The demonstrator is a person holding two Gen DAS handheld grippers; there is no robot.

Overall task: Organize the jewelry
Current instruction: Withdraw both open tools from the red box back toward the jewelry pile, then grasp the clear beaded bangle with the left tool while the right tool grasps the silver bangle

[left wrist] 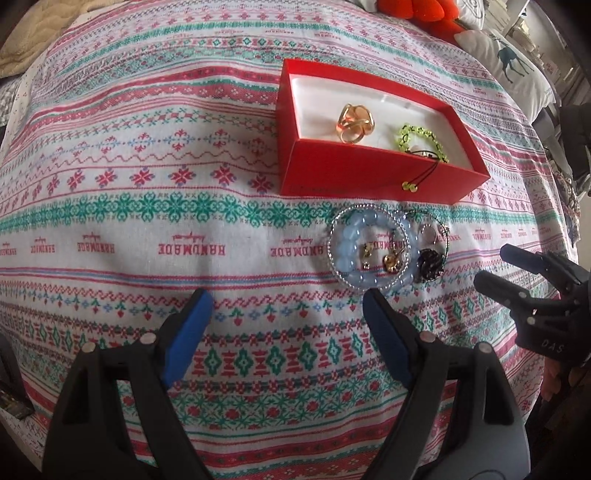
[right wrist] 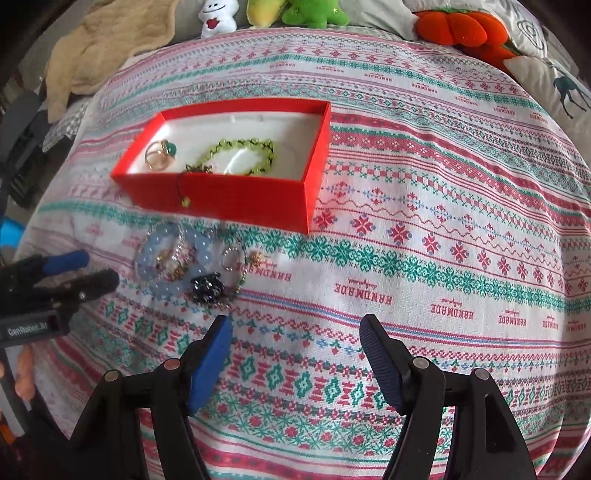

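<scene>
Patterned "HANDMADE" cloth (left wrist: 147, 206) covers the surface; on it an open red box (left wrist: 369, 181) holds a gold ring (left wrist: 354, 123) and a green bead bracelet (left wrist: 421, 142) whose cord hangs over the front wall. Just in front of the box lies a jewelry pile: pale blue bead bracelet (left wrist: 354, 254), thin silver bangle (left wrist: 334, 236), black flower piece (left wrist: 430, 264), small gold earrings (left wrist: 391, 260). Left gripper (left wrist: 288, 317) and right gripper (right wrist: 295, 339) hover near the pile, fingers spread and empty; plush toys (right wrist: 314, 13) sit behind.
</scene>
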